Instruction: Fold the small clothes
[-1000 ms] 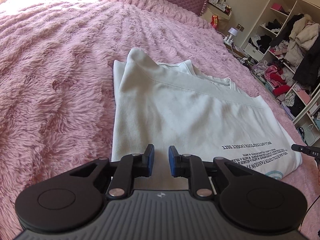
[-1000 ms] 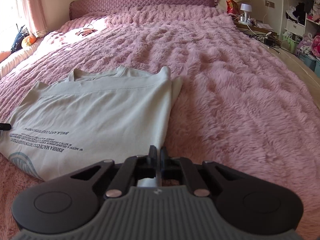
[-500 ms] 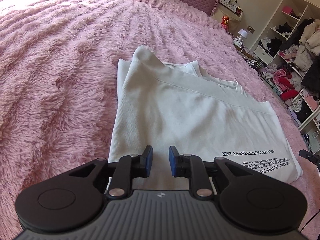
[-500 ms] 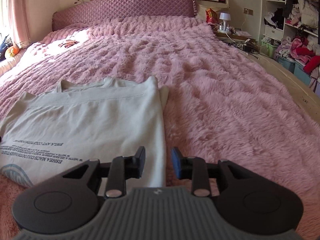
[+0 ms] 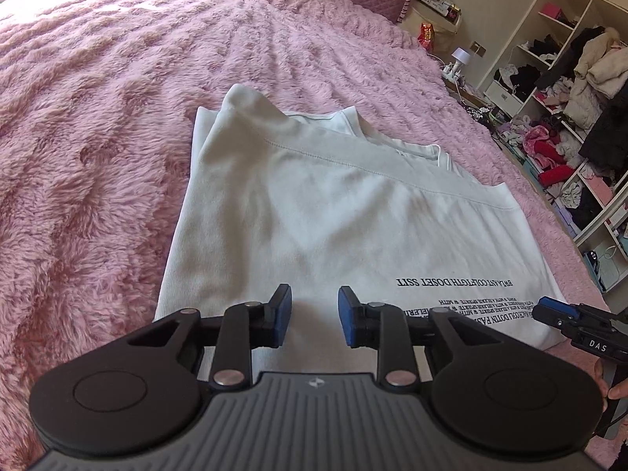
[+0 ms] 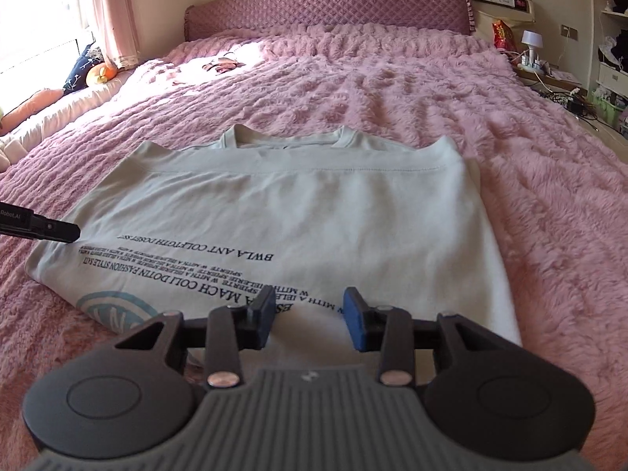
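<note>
Shirt (image 6: 298, 212), pale cotton, folded rectangular on fuzzy pink blanket (image 6: 451, 90); left gripper (image 5: 314, 316) and right gripper (image 6: 309, 322) part-open, just widened, empty.

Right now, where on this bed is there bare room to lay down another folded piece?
The pink blanket lies bare between the white T-shirt and the headboard, and in a wide strip on the lamp side of the shirt. Crowded: the shirt itself, under the left gripper and right gripper, and the sunlit patch with a small item.
</note>
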